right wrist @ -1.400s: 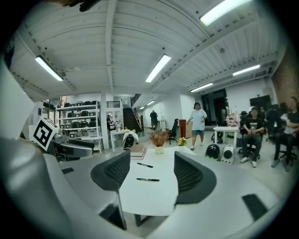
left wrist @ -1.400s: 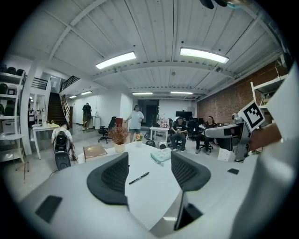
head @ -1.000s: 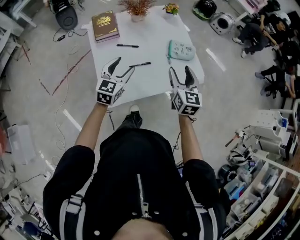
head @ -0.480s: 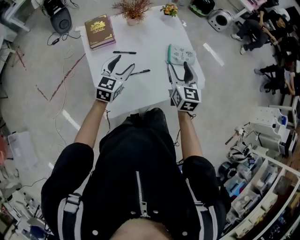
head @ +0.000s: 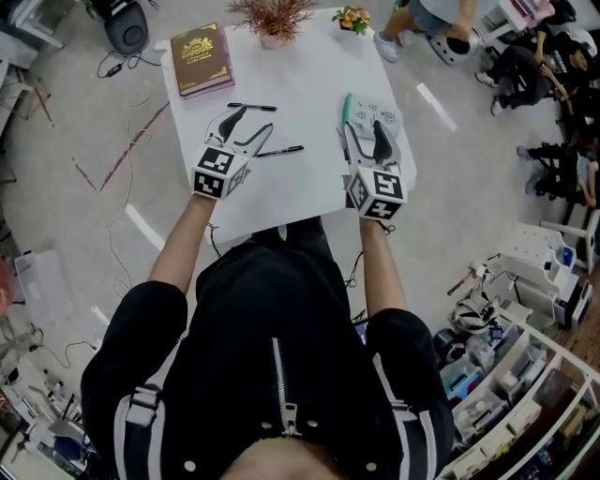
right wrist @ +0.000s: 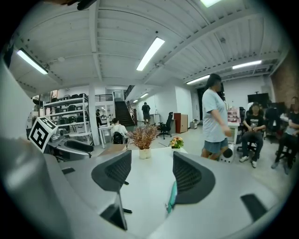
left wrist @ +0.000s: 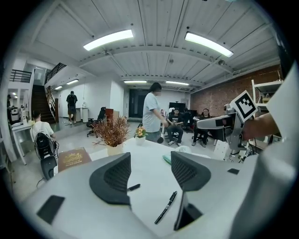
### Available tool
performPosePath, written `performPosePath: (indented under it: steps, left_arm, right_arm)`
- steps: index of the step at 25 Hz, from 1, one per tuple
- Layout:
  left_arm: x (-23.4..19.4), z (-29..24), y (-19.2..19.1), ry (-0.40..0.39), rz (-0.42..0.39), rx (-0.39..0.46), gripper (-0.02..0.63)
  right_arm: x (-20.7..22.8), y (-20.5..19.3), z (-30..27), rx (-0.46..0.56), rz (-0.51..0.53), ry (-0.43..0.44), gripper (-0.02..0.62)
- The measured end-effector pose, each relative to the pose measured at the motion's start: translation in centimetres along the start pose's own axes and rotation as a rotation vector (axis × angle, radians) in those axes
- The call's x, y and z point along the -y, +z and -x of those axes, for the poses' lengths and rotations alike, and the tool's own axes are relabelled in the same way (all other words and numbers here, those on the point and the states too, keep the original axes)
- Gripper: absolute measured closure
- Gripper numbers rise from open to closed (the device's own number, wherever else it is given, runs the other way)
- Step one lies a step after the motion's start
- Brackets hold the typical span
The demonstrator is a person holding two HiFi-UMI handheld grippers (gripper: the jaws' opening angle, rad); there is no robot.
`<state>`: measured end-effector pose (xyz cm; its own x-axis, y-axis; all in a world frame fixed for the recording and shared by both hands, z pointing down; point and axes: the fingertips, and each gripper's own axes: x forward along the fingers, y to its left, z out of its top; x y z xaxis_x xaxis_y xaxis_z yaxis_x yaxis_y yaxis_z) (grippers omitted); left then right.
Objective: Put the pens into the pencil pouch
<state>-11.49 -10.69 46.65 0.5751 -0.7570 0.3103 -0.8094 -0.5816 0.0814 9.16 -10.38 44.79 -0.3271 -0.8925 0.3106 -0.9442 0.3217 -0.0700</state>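
"How many pens do you count?"

"Two, both black, both lying on the white tabletop (head: 309, 192). The near pen (head: 281, 150) is just beside the left gripper's (head: 255, 120) fingers. The far pen (head: 251, 107) lies beyond them, toward the book (head: 201, 59)."

"And the pouch?"

"One pencil pouch (head: 377, 114), mint green, on the right half of the tabletop, well apart from both pens. The right gripper (head: 364, 131) hangs over its near end. Whether it touches, I can't tell."

"Fingers?"

"Both pairs spread wide, gripping nothing. In the left gripper view the near pen lies on the tabletop in the gap between its fingers. In the right gripper view the pouch's teal edge sits just inside the right finger."

"Anything else up there?"

"One brown book at the far left corner, and two pots along the far edge — a dried bush (head: 274, 17) and a small flower pot (head: 351, 19)."

"What does one view give that another doesn't?"

"From above you get the whole pouch, while the right gripper view catches only a sliver of it. The gripper views — unlike the head view — show a person (right wrist: 215, 119) standing past the far edge at full height."
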Motion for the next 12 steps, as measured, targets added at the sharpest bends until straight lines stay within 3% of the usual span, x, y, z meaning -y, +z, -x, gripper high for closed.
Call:
performPosePath:
  steps: [12]
  left_arm:
    - [-2.4,-4.0,-3.1,0.023,0.066,-0.096,0.314]
  right_arm:
    - [2.7,-5.3,-6.9,-0.180,0.026,0.042,0.330]
